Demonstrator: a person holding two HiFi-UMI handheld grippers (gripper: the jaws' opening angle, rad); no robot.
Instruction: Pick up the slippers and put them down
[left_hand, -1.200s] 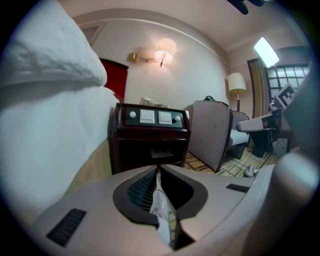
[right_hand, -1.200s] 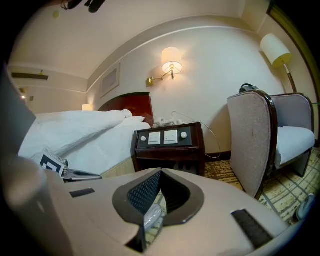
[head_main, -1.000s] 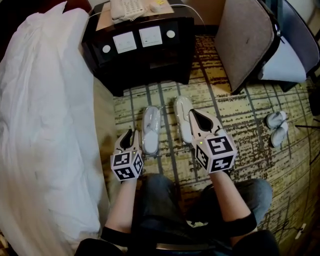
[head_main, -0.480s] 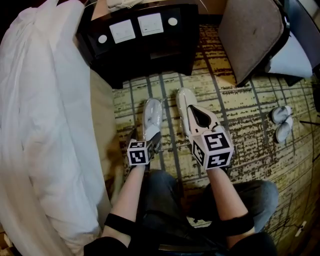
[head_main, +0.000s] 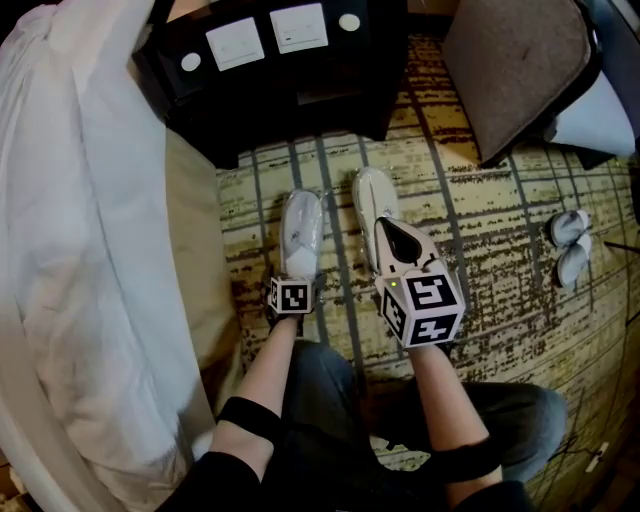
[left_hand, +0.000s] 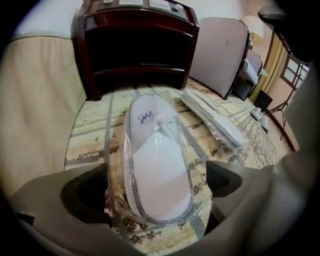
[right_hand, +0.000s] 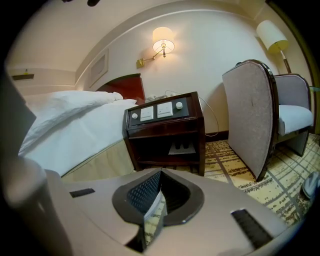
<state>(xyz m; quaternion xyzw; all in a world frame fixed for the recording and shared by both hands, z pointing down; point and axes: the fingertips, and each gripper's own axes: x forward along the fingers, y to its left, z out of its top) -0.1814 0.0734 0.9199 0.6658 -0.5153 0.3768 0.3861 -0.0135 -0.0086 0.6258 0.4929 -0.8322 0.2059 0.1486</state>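
1. Left gripper (head_main: 292, 288): the jaws have just opened wide and straddle the heel of the wrapped slipper (left_hand: 155, 150), which lies on the carpet (head_main: 500, 250) at frame centre.
2. Right gripper (head_main: 388, 228): the jaws are closed, over the second slipper (head_main: 368, 192).

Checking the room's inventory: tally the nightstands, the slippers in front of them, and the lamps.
Nightstand: 1
Slippers in front of it: 2 (left slipper, right slipper)
Lamps: 2 (wall lamp, floor lamp)
Total: 5
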